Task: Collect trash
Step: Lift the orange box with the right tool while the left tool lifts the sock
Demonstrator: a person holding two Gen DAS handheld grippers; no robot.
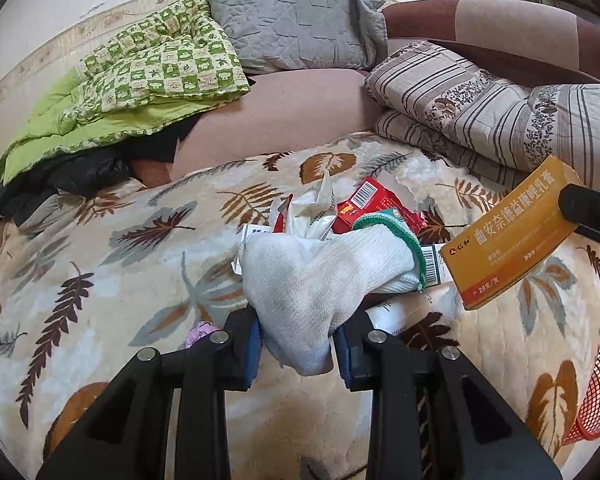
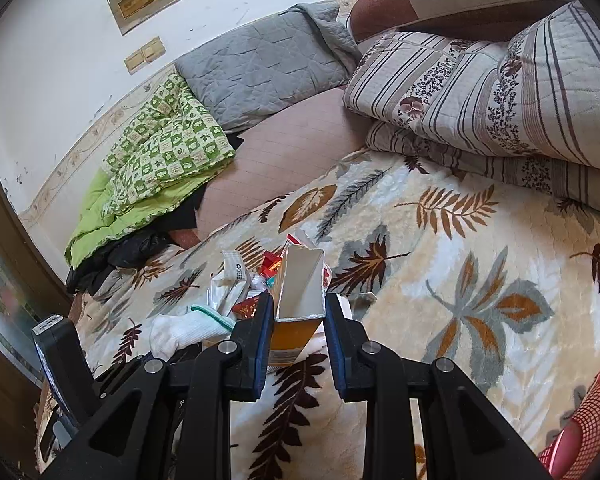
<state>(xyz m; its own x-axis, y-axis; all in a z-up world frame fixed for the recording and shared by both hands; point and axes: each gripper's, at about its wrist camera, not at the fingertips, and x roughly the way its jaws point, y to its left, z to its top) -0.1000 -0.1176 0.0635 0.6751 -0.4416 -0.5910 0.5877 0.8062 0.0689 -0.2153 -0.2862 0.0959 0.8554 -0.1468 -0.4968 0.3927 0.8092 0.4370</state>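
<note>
Both grippers loaded over the leaf-print blanket (image 1: 100,264) on the bed. Left gripper (image 1: 298,344) jaws clamped on a white sock (image 1: 320,276) with green cuff; sock's long axis runs away from the jaws toward the trash pile (image 1: 340,208), cuff end lying on the wrappers. Right gripper (image 2: 296,344) jaws clamped on the end of an orange medicine box (image 2: 300,300), box pointing straight out along the fingers, far flap open and silver-lined inside, empty-looking; from the left wrist view the box hangs above the blanket just right of the sock. Red mesh basket (image 1: 596,396) sits at the blanket's near right edge, on the right gripper's side, so the right hand is the nearer one for a drop, box first probably. Pile remaining mid-blanket: red packets, white foil wrappers, barcode carton, crumpled and light
</note>
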